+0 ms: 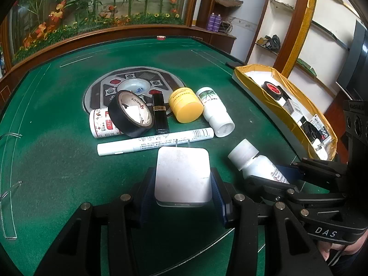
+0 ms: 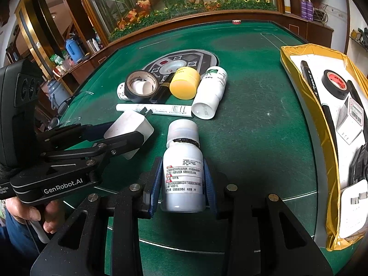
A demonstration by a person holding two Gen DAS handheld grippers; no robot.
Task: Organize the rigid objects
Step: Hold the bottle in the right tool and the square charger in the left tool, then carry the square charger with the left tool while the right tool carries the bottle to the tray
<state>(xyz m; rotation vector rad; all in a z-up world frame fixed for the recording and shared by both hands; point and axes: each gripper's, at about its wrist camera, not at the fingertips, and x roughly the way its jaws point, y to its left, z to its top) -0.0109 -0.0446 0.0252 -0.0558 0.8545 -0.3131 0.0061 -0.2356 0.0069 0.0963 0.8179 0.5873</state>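
Observation:
My left gripper [image 1: 182,186] is shut on a white plug adapter [image 1: 182,176], its prongs pointing away; it also shows in the right wrist view [image 2: 128,130]. My right gripper [image 2: 182,184] is shut on a white pill bottle [image 2: 184,174], seen in the left wrist view [image 1: 255,163] too. Both are held just above the green table [image 1: 57,161]. Ahead lie a white marker [image 1: 156,141], black tape roll [image 1: 131,112], black lipstick [image 1: 160,113], yellow jar [image 1: 186,104], a white bottle [image 1: 217,112] and another white bottle [image 1: 103,123].
A yellow-lined box [image 2: 331,142] at the table's right edge holds a black tape roll [image 2: 335,86], a black pen [image 2: 310,78], a small carton [image 2: 350,119] and other items. A round control panel [image 1: 135,85] sits in the table's middle. Wooden rim and shelves surround the table.

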